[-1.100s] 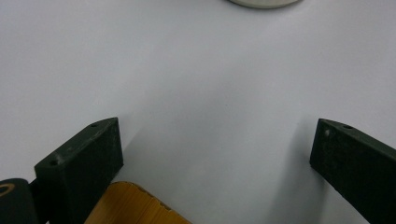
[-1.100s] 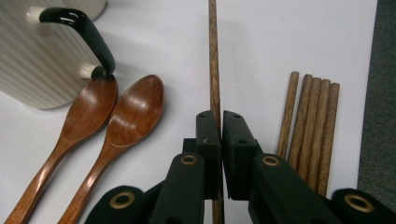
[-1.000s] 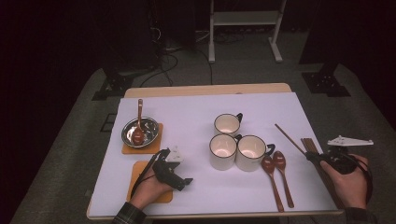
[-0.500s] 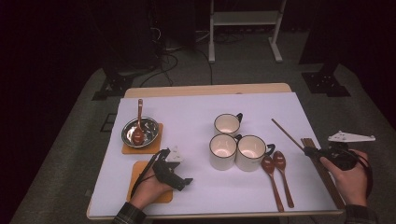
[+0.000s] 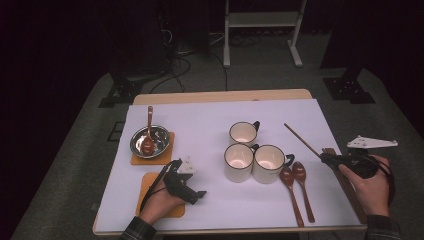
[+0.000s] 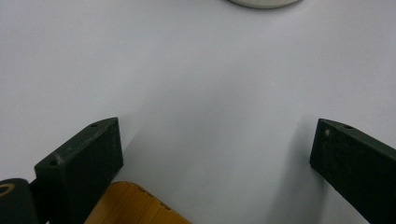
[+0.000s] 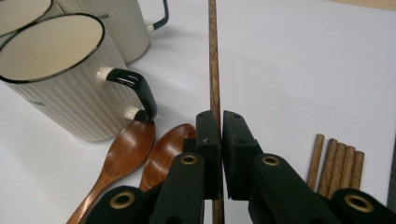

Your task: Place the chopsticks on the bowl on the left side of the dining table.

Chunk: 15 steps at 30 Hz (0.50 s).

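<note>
Chopstick now lifted farther left

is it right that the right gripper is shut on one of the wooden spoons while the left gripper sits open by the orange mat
Not quite: the right gripper is shut on a single chopstick, not a spoon. The right gripper view shows both wooden spoons lying on the table beside it. The left gripper does sit open by the orange mat.
</note>
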### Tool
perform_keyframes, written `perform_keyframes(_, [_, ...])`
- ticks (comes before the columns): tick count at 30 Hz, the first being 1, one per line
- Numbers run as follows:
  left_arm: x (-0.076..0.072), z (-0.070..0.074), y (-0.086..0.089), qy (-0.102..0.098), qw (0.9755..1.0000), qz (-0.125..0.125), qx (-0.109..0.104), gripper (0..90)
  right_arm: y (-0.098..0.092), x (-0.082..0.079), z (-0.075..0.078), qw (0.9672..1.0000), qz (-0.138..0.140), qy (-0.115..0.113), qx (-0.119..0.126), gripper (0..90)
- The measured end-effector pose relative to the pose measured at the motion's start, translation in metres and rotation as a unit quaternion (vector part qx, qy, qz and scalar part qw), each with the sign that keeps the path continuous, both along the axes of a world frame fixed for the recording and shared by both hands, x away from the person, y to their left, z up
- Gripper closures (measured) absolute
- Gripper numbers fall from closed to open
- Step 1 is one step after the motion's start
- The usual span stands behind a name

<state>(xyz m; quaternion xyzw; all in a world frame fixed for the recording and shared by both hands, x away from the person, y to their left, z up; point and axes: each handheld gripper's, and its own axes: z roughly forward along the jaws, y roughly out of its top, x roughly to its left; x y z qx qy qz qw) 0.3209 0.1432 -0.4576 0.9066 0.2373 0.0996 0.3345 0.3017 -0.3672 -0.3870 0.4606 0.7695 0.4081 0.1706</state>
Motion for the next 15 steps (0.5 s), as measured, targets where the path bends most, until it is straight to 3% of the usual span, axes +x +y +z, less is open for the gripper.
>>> perform_keyframes(15, [0.000,0.000,0.000,0.000,1.0000,0.000,0.000,1.4,0.007,0.007,0.011,0.9996,0.022,-0.012,0.014,85.1])
